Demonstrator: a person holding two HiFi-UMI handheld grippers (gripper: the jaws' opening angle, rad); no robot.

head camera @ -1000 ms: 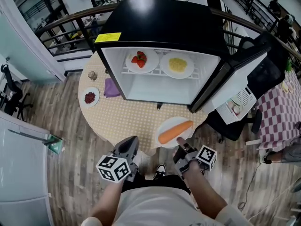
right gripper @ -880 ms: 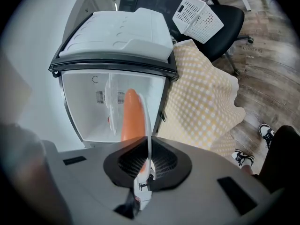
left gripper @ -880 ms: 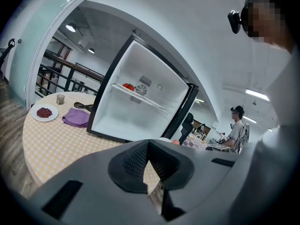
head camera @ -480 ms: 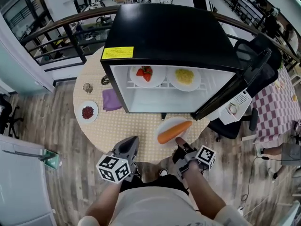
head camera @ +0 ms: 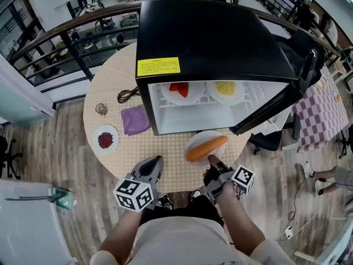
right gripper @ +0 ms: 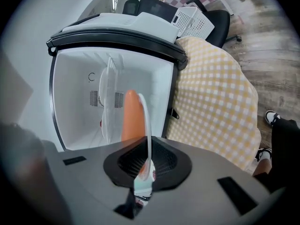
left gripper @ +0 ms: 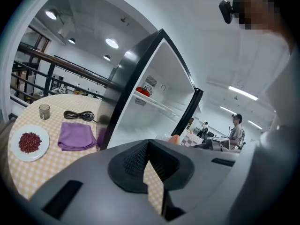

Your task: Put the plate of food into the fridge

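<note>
A white plate (head camera: 205,147) carrying a whole carrot (head camera: 207,148) hangs just above the table in front of the open black fridge (head camera: 209,32). My right gripper (head camera: 213,167) is shut on the plate's near rim. In the right gripper view the plate (right gripper: 146,121) stands edge-on between the jaws of my right gripper (right gripper: 146,161), with the carrot (right gripper: 131,116) pointing into the white fridge interior. Left of it, my left gripper (head camera: 151,169) hovers over the table edge, shut and holding nothing. In its own view, my left gripper (left gripper: 149,146) faces the fridge's open side.
The fridge shelf holds a plate of strawberries (head camera: 179,90) and a plate of yellow food (head camera: 225,88). The fridge door (head camera: 276,101) swings out to the right. On the round table (head camera: 116,76) lie a purple cloth (head camera: 135,120), a plate of red beans (head camera: 105,139), a glass (head camera: 101,109) and a cable (head camera: 128,95).
Both grippers have moved forward toward the fridge. The plate with the carrot has come closer to the fridge opening, still in the right gripper.
</note>
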